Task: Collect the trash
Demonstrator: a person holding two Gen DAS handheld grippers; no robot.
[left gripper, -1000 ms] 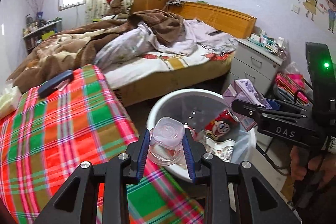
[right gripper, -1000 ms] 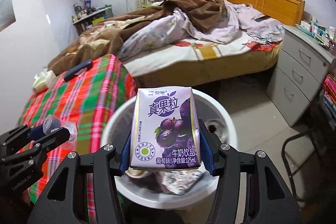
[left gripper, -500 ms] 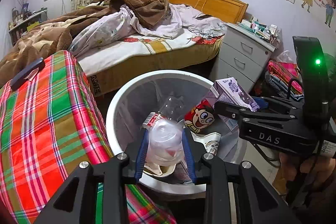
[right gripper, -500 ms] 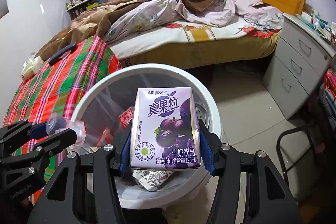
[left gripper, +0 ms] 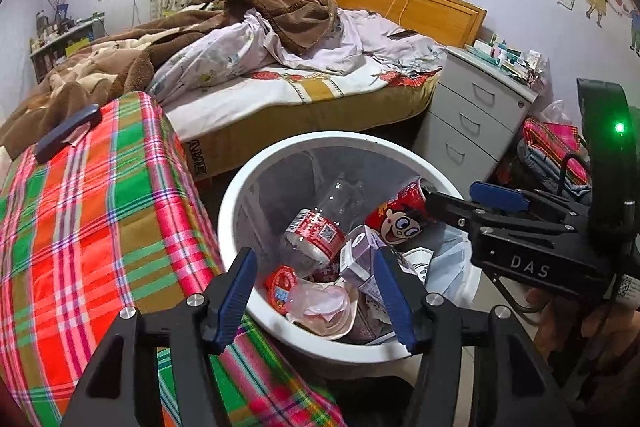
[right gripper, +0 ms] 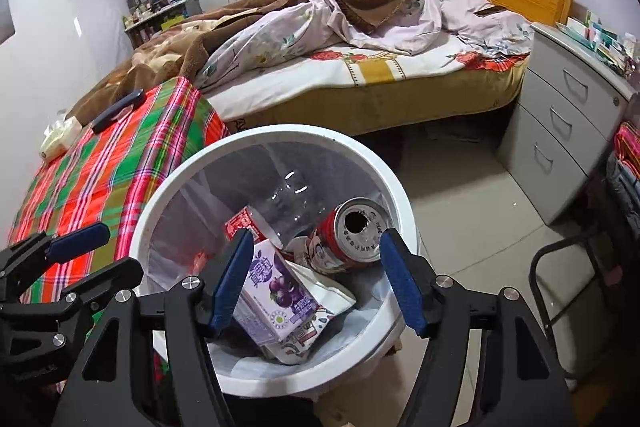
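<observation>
Now empty tongs [left gripper: 316,291] over full bin [left gripper: 240,211]

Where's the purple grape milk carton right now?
In the right wrist view the purple carton lies tilted inside the white bin, low and left of centre, just below the red can and beside the clear bottle.
</observation>
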